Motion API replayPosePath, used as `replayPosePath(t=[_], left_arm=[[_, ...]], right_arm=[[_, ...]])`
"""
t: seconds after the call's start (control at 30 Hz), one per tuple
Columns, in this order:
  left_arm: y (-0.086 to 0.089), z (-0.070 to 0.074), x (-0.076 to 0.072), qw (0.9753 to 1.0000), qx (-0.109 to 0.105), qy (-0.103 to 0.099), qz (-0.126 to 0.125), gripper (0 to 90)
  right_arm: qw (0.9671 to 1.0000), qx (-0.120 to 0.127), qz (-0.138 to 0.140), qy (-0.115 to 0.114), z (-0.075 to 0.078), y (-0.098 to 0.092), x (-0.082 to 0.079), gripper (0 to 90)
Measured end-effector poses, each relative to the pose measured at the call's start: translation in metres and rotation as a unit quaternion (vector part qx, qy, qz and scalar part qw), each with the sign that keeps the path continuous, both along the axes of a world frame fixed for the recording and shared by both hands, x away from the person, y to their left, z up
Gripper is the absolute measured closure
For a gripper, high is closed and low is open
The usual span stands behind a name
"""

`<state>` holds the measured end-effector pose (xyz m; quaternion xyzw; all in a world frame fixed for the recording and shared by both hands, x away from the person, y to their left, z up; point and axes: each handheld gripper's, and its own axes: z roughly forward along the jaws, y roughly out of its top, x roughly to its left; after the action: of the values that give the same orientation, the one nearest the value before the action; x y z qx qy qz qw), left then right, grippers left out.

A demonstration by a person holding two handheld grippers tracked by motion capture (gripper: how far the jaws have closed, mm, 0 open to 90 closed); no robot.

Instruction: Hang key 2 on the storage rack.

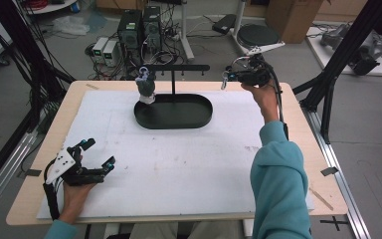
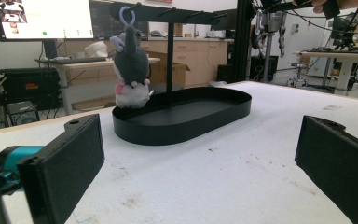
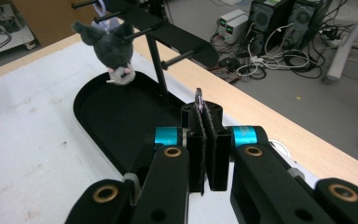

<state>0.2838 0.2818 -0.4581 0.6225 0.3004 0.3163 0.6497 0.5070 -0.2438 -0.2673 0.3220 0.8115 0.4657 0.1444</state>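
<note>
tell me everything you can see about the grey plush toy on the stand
The grey plush toy is a small soft mouse-like figure with a dark grey fuzzy body, a white underside and small pink details. It hangs by a pale lilac ring from a peg at one end of the black stand's crossbar, its lower end over the rim of the black oval tray; whether it touches is unclear. Neither gripper touches it.

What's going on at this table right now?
A person is hanging keyring items on a black rack that stands in an oval tray. A grey plush toy already hangs from a peg at one end. The right gripper, jaws shut on a thin metal ring, is held up near the rack's other end. The left gripper rests open near the table's front edge.
</note>
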Motion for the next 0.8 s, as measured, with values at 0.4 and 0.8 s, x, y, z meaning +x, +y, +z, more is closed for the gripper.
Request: replayPosePath(t=[0.4, 0.8], left_arm=[[0.0, 0.0, 0.0, 1.0, 0.002, -0.001, -0.001, 1.7], [0.0, 0.0, 0.0, 1.0, 0.002, 0.0, -0.001, 1.7]], right_arm=[[0.9997, -0.005, 0.023, 0.003, 0.002, 0.03, 0.009, 89.0], [0.9992, -0.003, 0.039, 0.009, -0.002, 0.049, 0.015, 89.0]])
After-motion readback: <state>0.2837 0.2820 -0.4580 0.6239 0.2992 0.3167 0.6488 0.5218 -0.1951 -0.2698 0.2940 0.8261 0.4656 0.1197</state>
